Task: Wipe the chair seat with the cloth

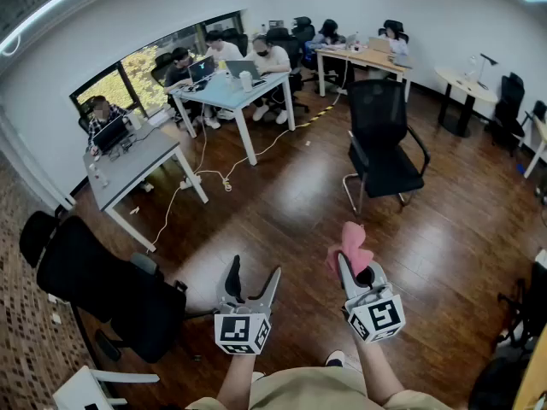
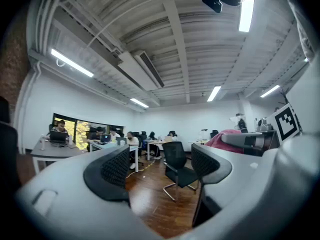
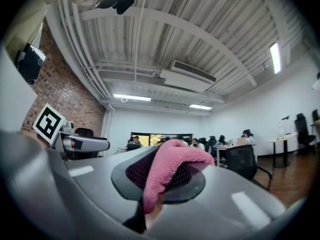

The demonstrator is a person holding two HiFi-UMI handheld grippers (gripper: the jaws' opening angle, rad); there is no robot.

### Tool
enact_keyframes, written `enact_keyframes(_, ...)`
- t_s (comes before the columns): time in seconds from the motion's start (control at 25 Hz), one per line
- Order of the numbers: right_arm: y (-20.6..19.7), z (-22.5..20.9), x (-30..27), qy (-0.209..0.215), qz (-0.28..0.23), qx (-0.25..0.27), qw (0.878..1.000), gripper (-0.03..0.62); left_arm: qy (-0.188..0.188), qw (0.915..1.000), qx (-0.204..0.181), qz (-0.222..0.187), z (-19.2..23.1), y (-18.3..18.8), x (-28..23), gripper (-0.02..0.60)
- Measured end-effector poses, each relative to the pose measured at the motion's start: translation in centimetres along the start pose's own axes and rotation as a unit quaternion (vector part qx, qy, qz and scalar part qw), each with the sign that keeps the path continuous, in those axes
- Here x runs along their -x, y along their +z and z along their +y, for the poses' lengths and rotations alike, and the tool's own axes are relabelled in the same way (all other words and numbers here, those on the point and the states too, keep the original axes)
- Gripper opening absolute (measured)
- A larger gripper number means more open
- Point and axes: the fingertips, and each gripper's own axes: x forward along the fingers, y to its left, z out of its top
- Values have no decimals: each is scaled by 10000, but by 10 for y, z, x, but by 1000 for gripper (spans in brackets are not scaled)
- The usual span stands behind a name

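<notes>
Head view, 6 o'clock: two tools side by side above the wooden floor (image 1: pixel 282 220).

At 7 o'clock, left hand-held gripper (image 1: pixel 254 270): spread wide, nothing between the pads. Same in the left gripper view, with only floor and the black chair (image 2: pixel 177 166) visible through the gap.

At 5 o'clock, right hand-held gripper (image 1: pixel 353 267): clamped on the pink cloth (image 1: pixel 352 242), bunched and poking past the tips toward 12 o'clock. In the right gripper view, pink cloth (image 3: pixel 167 171) folded over the tips, pinched between the jaws, one end hanging down.

Black chair (image 1: pixel 380 143) at 1 o'clock from both tools, well apart from them, seat (image 1: pixel 389 173) turned toward 6 o'clock. No contact between pink cloth and seat.

Second office chair (image 1: pixel 94 284) at 9 o'clock, near the left hand-held gripper.

Worktops (image 1: pixel 226 92) with laptops at 11 o'clock, seated people around them.
</notes>
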Motion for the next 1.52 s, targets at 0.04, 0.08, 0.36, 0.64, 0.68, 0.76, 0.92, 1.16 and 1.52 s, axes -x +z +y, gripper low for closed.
enact_keyframes(0.04,-5,25,-16,129,30,-69,9999,15,104,9999,12,65,25,-2,13,362)
enact_keyframes(0.08,-9,52,-33,273,59,-148,9995,15,210,9997,20,121,52,-3,27,355)
enact_keyframes(0.36,-30,342,-177,1947,251,-857,9768,15,1301,9913,-72,203,287,7,190,345)
enact_keyframes(0.64,-66,564,-255,3599,761,-1072,9237,17,2823,9577,326,444,430,-38,335,345)
enact_keyframes(0.68,-72,588,-259,3815,849,-1054,9144,16,3060,9503,416,407,447,-42,353,344)
enact_keyframes(0.76,-83,632,-268,4222,1018,-1014,8950,17,3503,9341,626,272,480,-47,384,341)
enact_keyframes(0.92,-115,707,-291,4849,1394,-1032,8572,17,3985,9119,958,218,537,-71,421,341)
enact_keyframes(1.16,-194,795,-362,5456,2025,-1051,8064,18,4535,8831,1111,459,644,-122,440,341)
enact_keyframes(1.52,-334,911,-497,5984,2814,-751,7464,18,4878,8564,1327,1053,807,-214,443,331)
